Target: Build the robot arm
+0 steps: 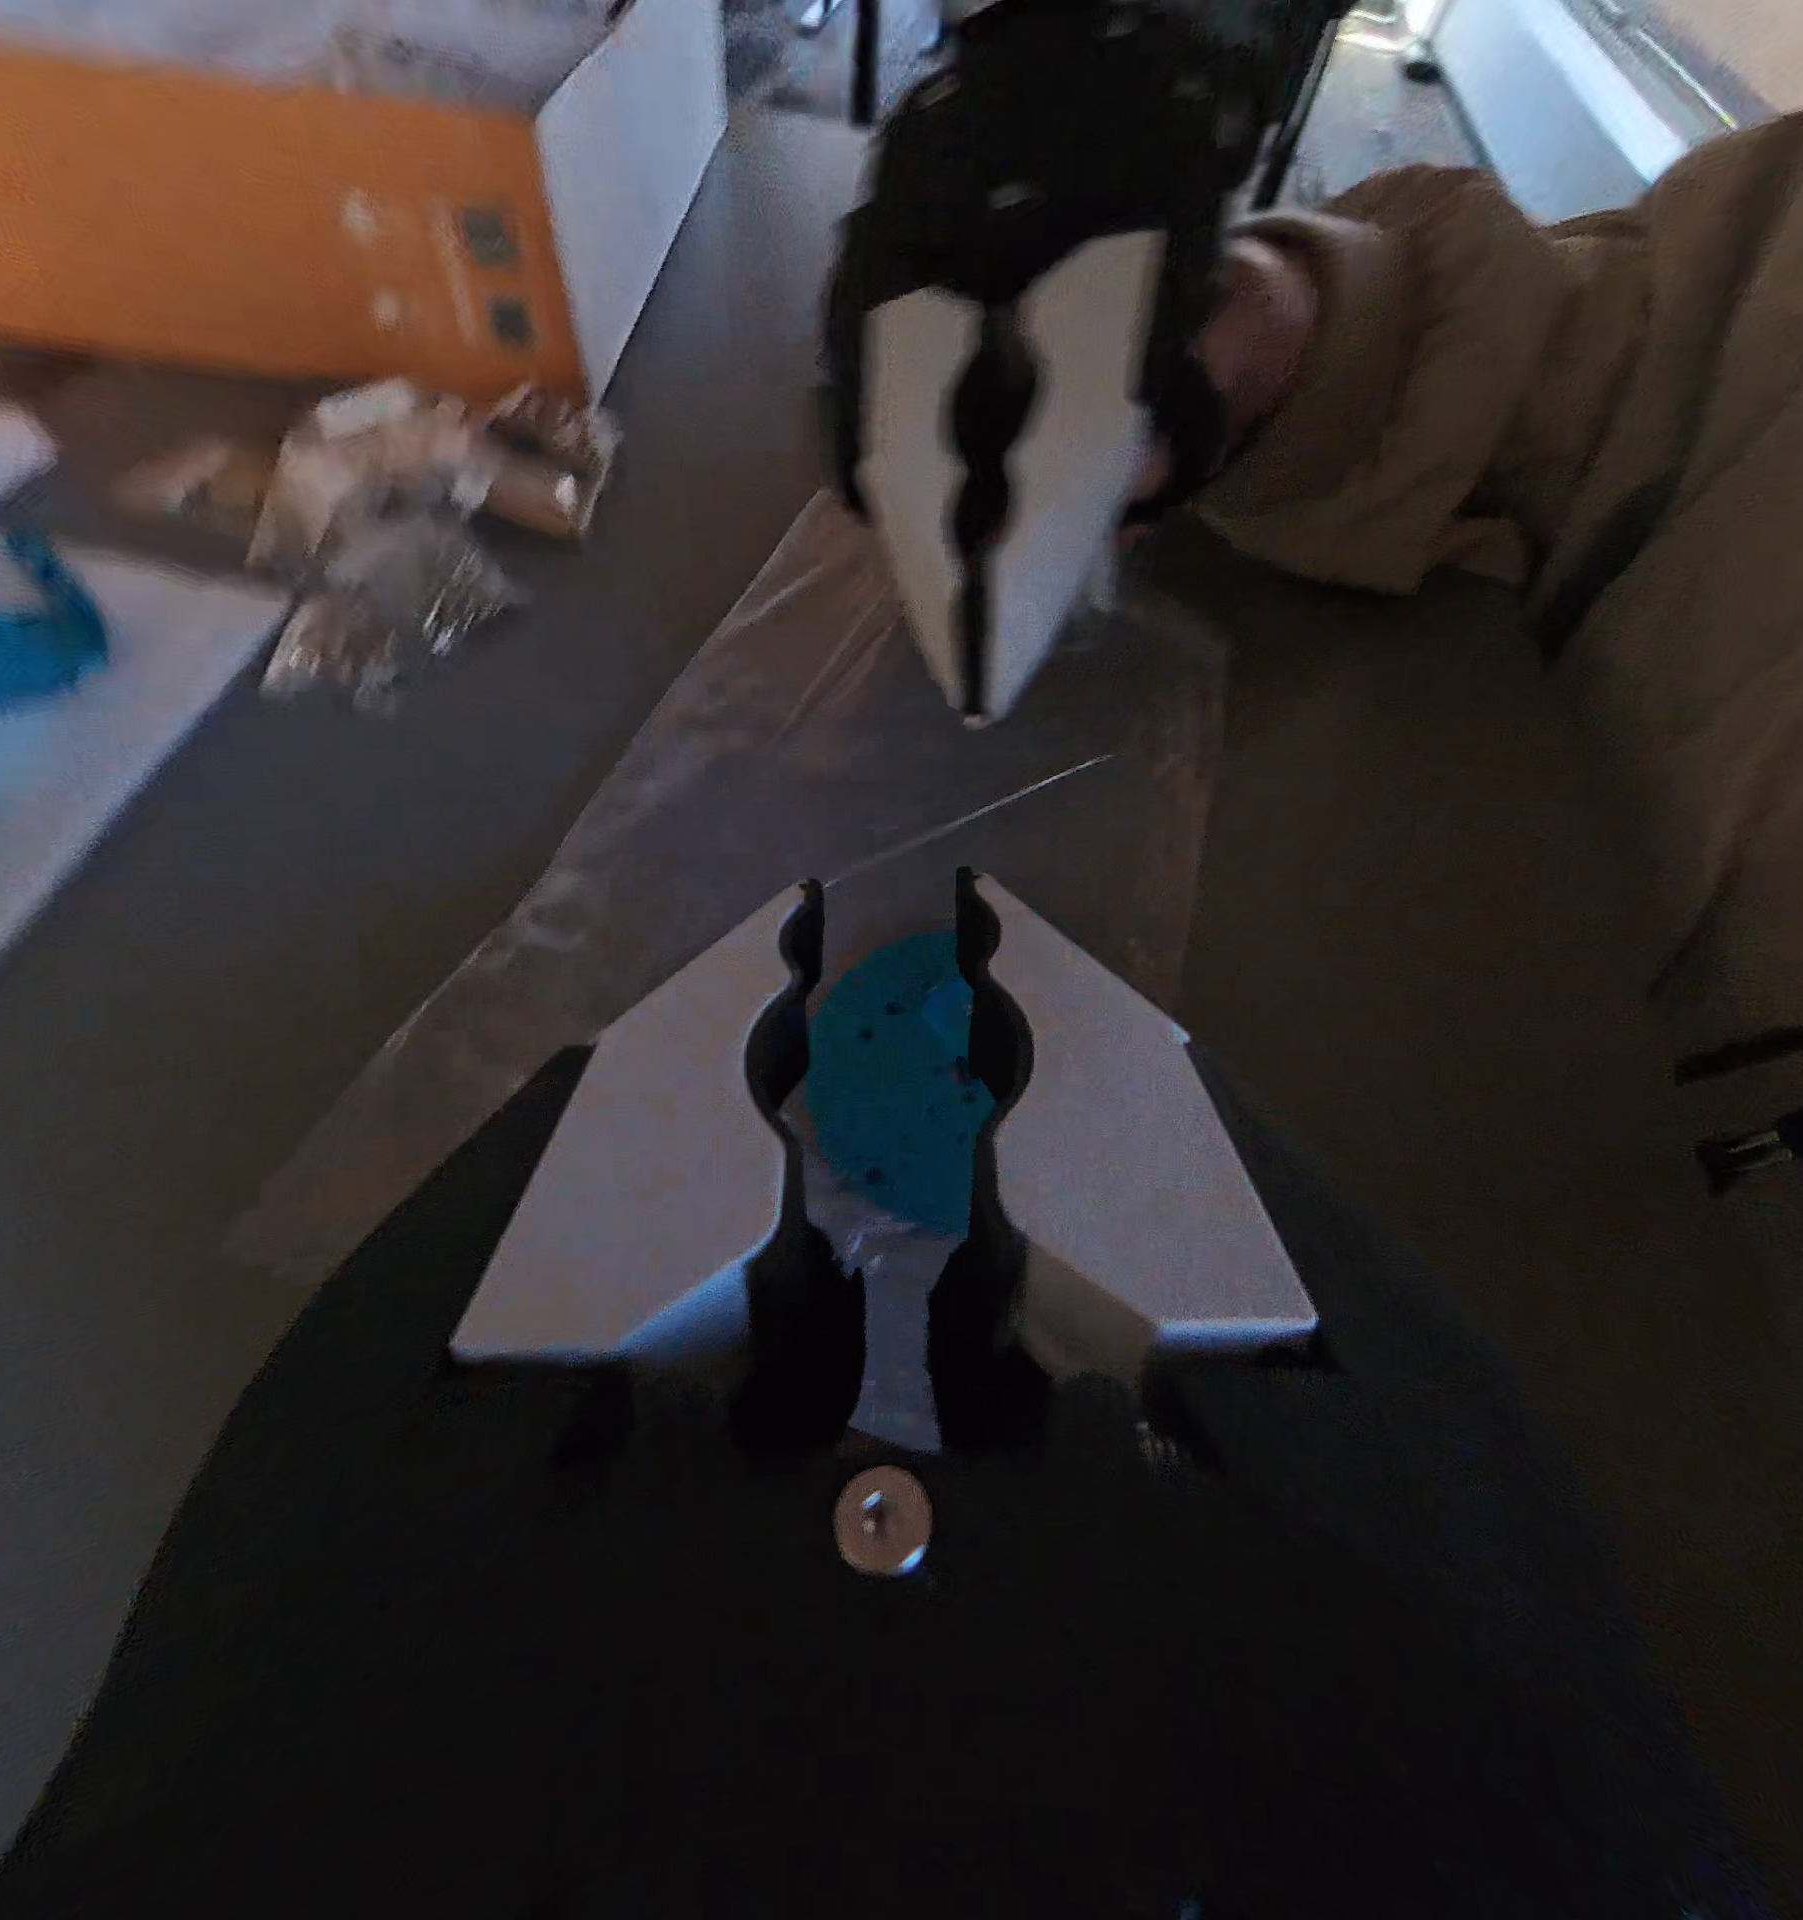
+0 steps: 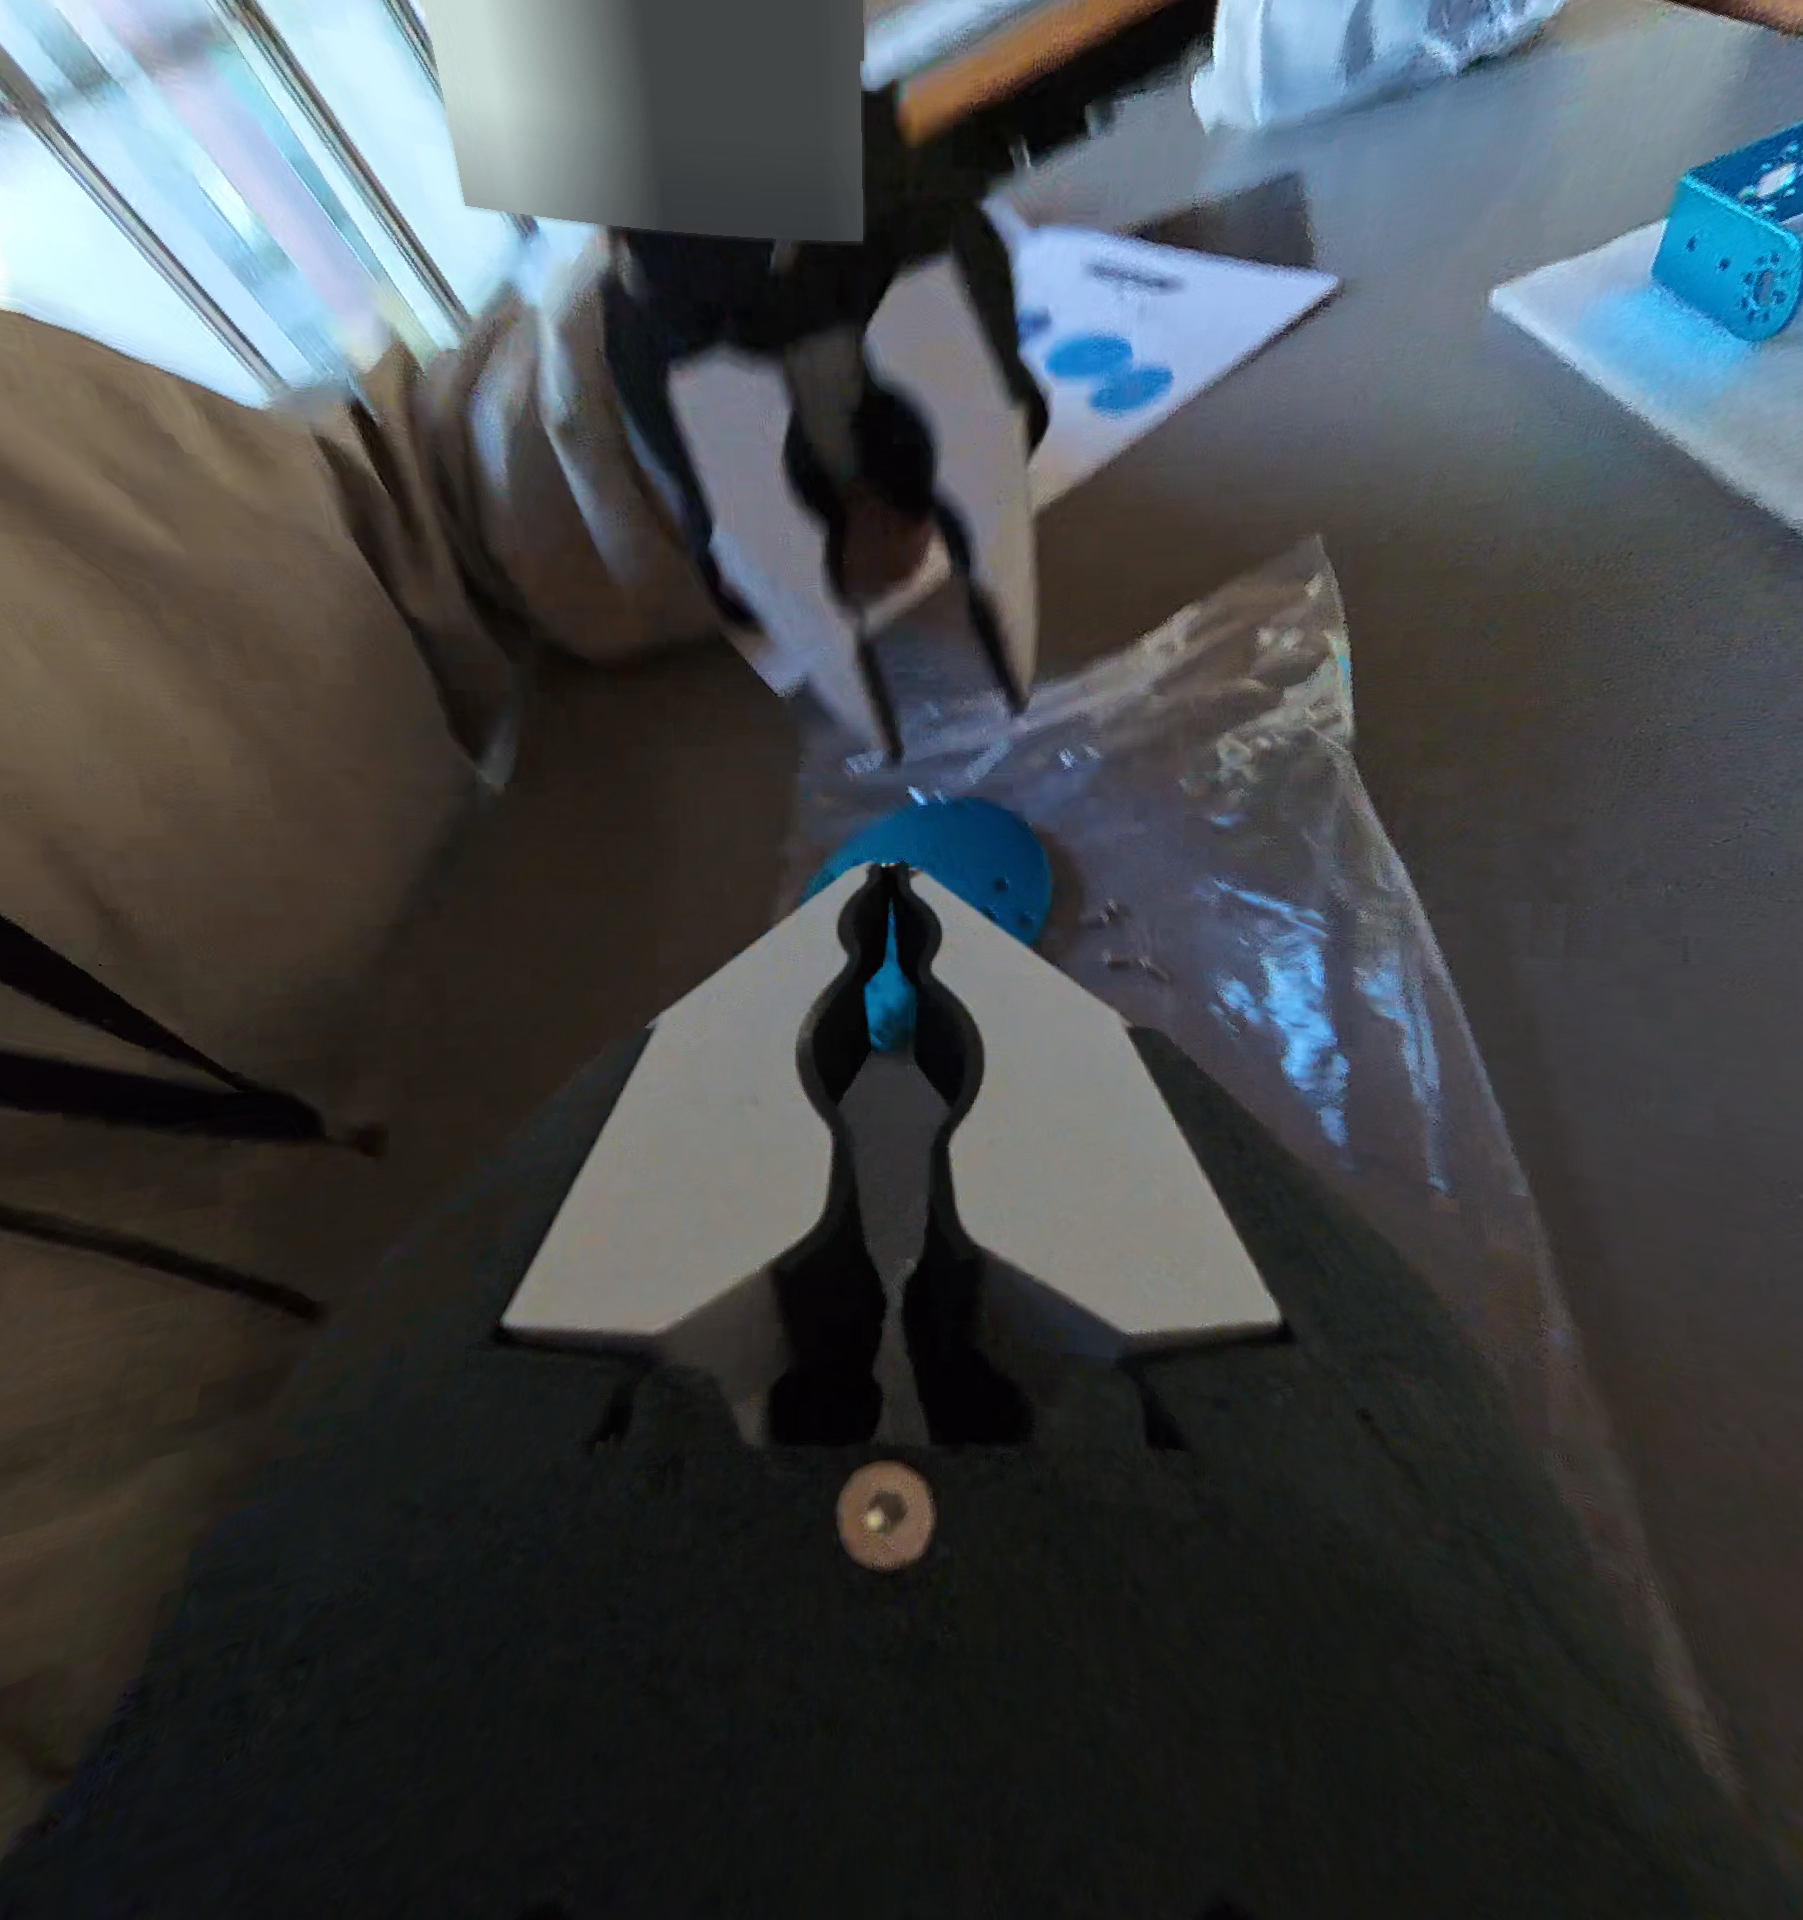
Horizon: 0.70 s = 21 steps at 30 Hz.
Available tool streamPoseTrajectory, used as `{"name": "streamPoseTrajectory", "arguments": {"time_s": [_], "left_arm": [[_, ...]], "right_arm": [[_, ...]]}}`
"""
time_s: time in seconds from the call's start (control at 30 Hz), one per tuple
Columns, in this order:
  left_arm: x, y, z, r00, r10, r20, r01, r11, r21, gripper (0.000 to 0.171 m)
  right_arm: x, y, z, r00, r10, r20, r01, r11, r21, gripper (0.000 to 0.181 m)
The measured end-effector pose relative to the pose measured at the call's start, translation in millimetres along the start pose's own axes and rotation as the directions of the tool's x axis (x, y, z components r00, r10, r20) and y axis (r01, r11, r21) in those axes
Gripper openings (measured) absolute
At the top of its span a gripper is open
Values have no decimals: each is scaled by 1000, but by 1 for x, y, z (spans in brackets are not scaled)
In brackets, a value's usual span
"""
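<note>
Two grippers meet over a clear bag (image 2: 1240,831) on the grey desk (image 2: 1499,623). The right gripper (image 2: 889,883) has its jaws pinching the rim of a blue disc (image 2: 970,847) at the bag's mouth; the left gripper (image 1: 889,883), jaws spread, straddles the disc above the plastic. A blue bracket (image 2: 1738,260) lies well apart near the far edge.

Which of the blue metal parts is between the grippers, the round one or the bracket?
The round blue disc by the clear plastic bag; the right gripper is shut on its edge. The blue bracket sits apart on a white sheet, far right.
</note>
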State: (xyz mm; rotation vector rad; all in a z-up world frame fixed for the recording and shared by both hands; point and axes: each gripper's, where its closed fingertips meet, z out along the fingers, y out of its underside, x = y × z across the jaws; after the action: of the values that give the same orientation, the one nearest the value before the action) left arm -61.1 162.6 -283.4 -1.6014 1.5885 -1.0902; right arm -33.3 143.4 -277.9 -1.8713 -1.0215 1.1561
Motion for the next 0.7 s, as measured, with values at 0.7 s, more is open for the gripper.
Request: {"name": "streamPoseTrajectory", "arguments": {"time_s": [0.7], "left_arm": [[45, -22, 9, 890, 435, 138, -450, 888, 97, 6]], "right_arm": [[-30, -5, 13, 906, 292, 306, -312, 950, 18, 0]]}}
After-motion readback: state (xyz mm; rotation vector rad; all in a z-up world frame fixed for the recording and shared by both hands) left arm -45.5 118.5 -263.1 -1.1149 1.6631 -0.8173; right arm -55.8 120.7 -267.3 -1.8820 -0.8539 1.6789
